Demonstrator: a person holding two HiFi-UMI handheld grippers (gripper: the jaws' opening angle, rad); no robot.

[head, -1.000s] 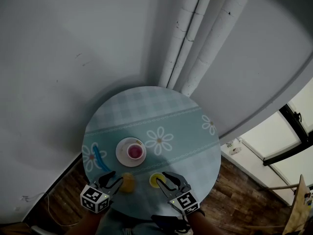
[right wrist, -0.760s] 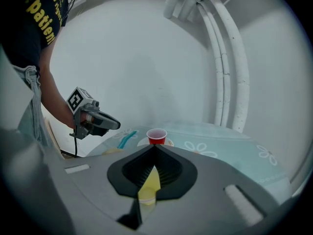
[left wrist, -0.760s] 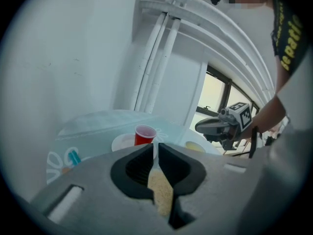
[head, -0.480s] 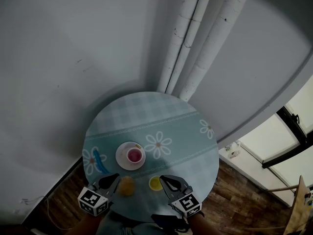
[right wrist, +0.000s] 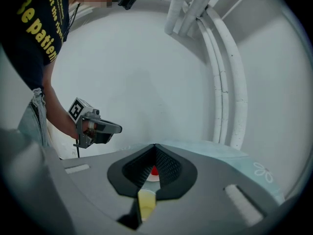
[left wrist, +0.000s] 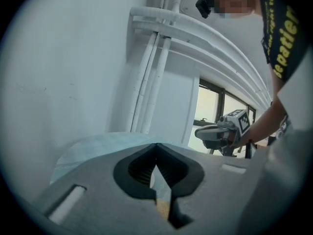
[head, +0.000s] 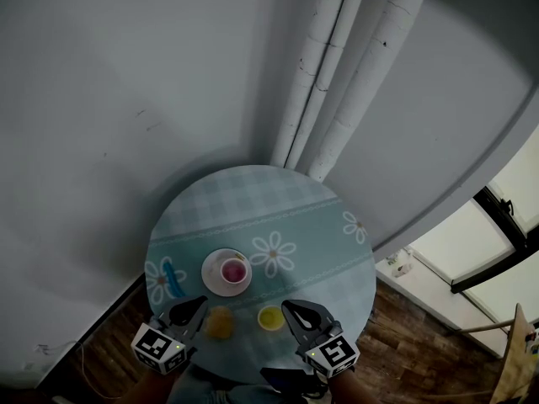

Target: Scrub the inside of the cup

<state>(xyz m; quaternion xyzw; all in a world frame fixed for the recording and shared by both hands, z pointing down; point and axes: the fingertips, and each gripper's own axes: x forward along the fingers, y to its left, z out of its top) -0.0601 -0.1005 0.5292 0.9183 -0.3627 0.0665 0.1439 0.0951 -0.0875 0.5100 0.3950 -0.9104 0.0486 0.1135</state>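
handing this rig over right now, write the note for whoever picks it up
Left gripper: shut, empty, by the table's near edge.
Right gripper: shut, empty, same edge.
Things: pink-lined cup upright on a white saucer, mid-table; small yellow cup and orange lump, perhaps a sponge, between the grippers; blue tool at left.
Done: nothing visibly; no scrubber is held.
Left: pick up a scrubber, steady the cup, scrub inside.
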